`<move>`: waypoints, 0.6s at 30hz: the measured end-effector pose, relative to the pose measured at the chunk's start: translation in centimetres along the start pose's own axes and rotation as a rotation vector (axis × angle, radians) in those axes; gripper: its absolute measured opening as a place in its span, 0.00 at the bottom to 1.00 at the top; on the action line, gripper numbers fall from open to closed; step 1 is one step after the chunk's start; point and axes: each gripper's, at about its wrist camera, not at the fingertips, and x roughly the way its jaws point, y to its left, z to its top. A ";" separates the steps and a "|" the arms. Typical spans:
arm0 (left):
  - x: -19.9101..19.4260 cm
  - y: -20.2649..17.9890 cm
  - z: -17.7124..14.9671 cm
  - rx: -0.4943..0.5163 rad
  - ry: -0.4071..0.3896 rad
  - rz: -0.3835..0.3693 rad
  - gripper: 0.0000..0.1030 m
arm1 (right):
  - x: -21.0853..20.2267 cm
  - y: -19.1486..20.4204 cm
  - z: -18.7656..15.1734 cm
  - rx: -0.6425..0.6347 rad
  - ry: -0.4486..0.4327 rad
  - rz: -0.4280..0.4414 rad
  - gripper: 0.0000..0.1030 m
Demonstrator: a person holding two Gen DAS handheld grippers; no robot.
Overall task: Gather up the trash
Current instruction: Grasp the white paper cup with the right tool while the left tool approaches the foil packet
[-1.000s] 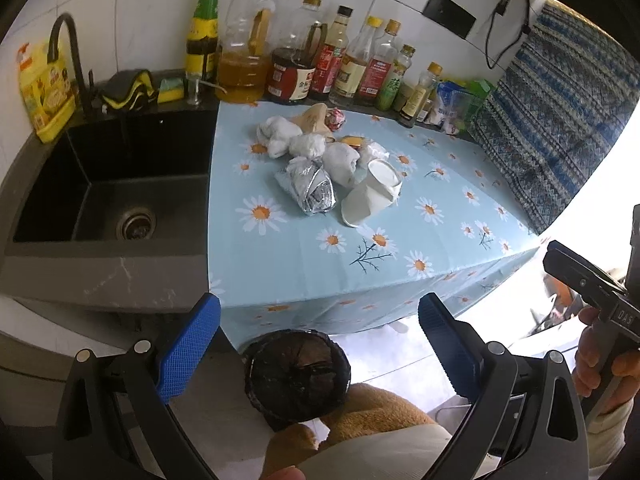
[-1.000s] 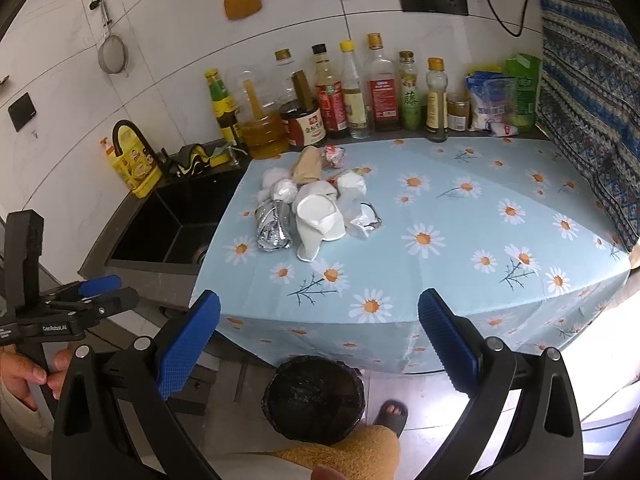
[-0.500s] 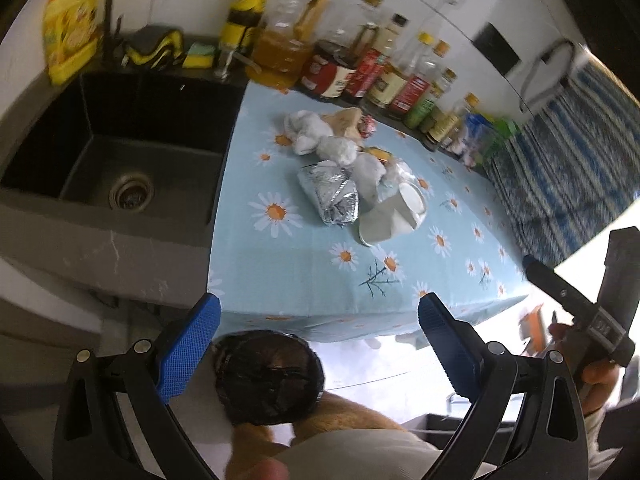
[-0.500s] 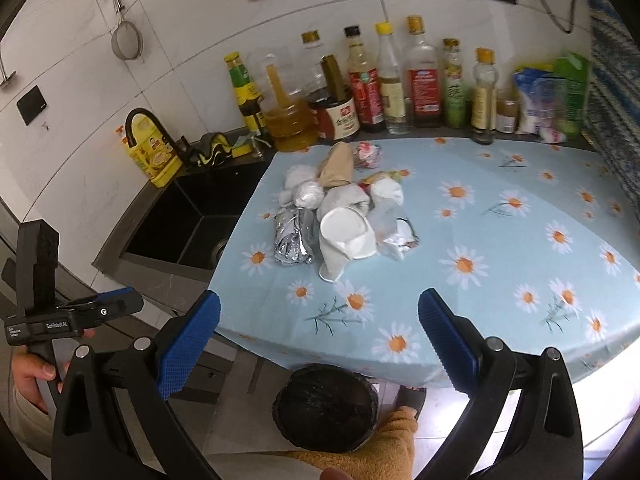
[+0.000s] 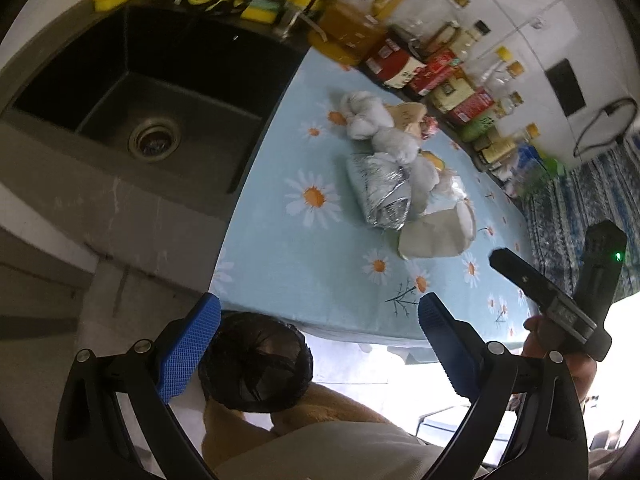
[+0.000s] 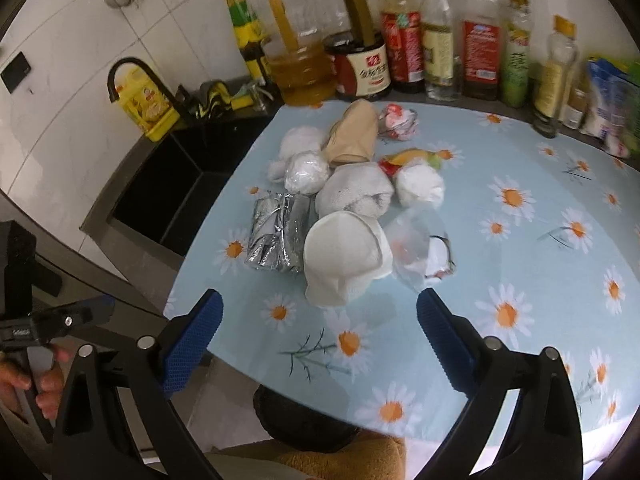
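I hold both grippers, left (image 5: 318,340) and right (image 6: 316,330), wide and empty before the trash (image 6: 344,216); bin (image 5: 256,364) below.

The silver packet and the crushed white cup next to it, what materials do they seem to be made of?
The silver packet looks like metallised foil: shiny, with sharp bright creases. The crushed white cup appears to be matte paper, dented without cracking, though thin foam cannot be ruled out.

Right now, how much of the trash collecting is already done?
Nothing looks collected yet. The trash pile lies whole on the daisy tablecloth. The left gripper and right gripper are open and empty. Every piece must still go into the black-lined bin below the table edge.
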 end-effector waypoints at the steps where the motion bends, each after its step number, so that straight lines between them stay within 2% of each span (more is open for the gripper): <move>1: 0.2 0.1 -0.1 -0.011 0.005 0.001 0.93 | 0.6 -0.2 0.3 -0.002 0.009 0.008 0.91; 5: 1.0 0.7 -0.7 -0.050 0.026 0.012 0.93 | 2.8 -0.5 1.3 -0.021 0.044 0.013 0.81; 10: 1.8 0.8 -1.1 -0.085 0.045 0.017 0.93 | 4.6 -1.8 1.8 -0.004 0.082 0.013 0.78; 12: 2.1 0.7 -1.2 -0.089 0.050 0.019 0.93 | 5.1 -2.1 2.0 -0.002 0.090 0.006 0.64; 18: 2.4 0.6 -1.1 -0.106 0.043 0.029 0.93 | 5.9 -2.2 2.7 -0.003 0.102 0.031 0.63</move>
